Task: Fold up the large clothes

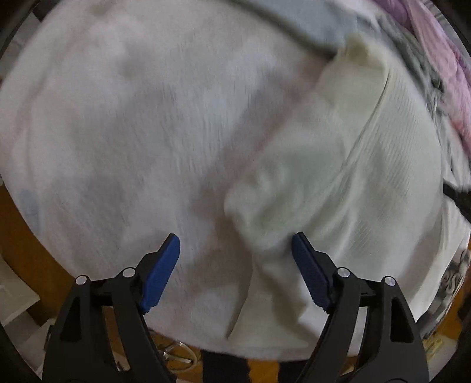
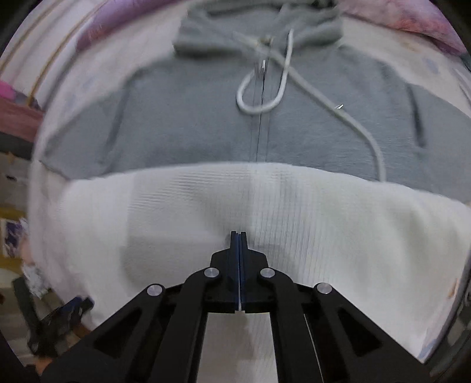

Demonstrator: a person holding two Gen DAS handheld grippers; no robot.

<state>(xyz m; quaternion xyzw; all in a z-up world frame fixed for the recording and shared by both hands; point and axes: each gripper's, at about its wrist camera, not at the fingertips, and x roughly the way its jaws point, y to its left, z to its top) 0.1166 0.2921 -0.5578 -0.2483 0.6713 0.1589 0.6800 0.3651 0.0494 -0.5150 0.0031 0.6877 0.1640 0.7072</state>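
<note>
A cream ribbed garment lies partly folded on a white fleecy cover. My left gripper is open just above the garment's near folded edge, with nothing between its blue pads. In the right wrist view the same cream garment lies across the front. My right gripper is shut, and a thin white edge shows between its jaws, so it seems to pinch the garment. Behind it lies a grey zip hoodie with a white drawstring.
A pink and purple quilt lies at the far side and also shows in the right wrist view. The grey hoodie shows at the top of the left view. A wooden floor and clutter lie past the cover's near edge.
</note>
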